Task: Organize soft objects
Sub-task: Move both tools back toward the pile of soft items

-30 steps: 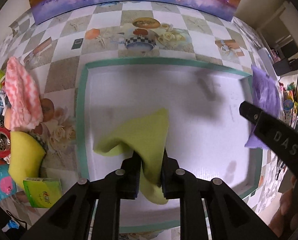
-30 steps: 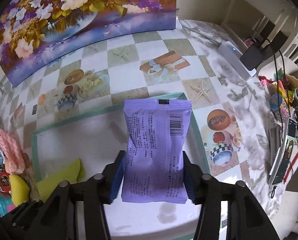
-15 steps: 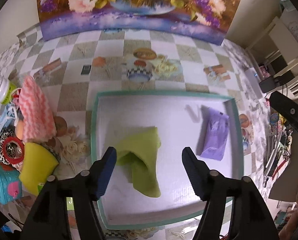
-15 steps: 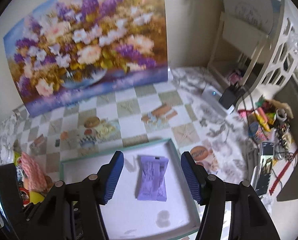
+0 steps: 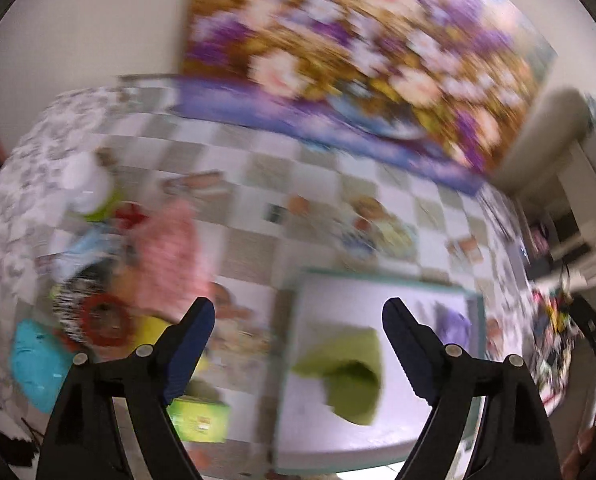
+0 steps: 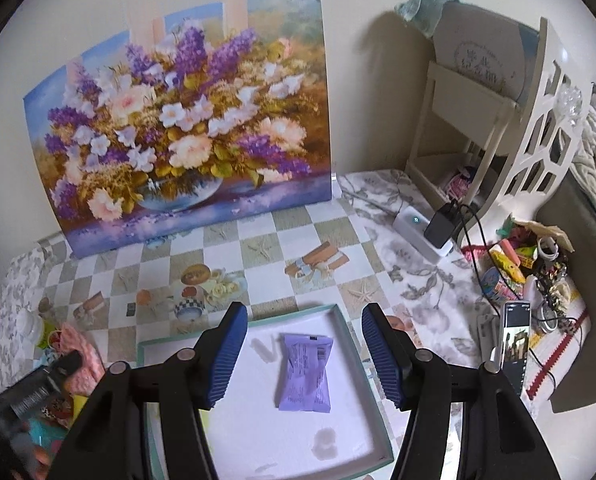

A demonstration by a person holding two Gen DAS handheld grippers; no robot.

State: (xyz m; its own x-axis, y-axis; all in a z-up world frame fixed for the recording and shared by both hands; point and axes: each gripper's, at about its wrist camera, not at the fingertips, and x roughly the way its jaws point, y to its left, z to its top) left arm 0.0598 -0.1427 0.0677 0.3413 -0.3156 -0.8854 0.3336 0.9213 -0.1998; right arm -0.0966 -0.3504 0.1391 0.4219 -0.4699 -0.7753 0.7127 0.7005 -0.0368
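A white tray with a teal rim (image 6: 347, 332) lies on the checkered table; it also shows in the left wrist view (image 5: 377, 280). A purple packet (image 6: 303, 376) lies flat in its right half, and shows small in the left wrist view (image 5: 453, 326). A crumpled yellow-green cloth (image 5: 347, 372) lies in its left half. My right gripper (image 6: 303, 360) is open and empty, high above the packet. My left gripper (image 5: 298, 352) is open and empty, raised over the tray's left edge. A pink chevron cloth (image 5: 170, 256) lies left of the tray; the left wrist view is blurred.
A heap of small items lies at the table's left: a yellow soft piece (image 5: 150, 330), a red ring (image 5: 106, 320), a teal object (image 5: 38, 364), a green box (image 5: 200, 418). A flower painting (image 6: 178, 120) leans on the wall. A shelf (image 6: 497, 120), charger (image 6: 437, 228), and phone (image 6: 515, 344) stand right.
Both grippers let go, the left of the green cloth, the right of the purple packet, and rose away from the tray. The left gripper has swung left toward the heap.
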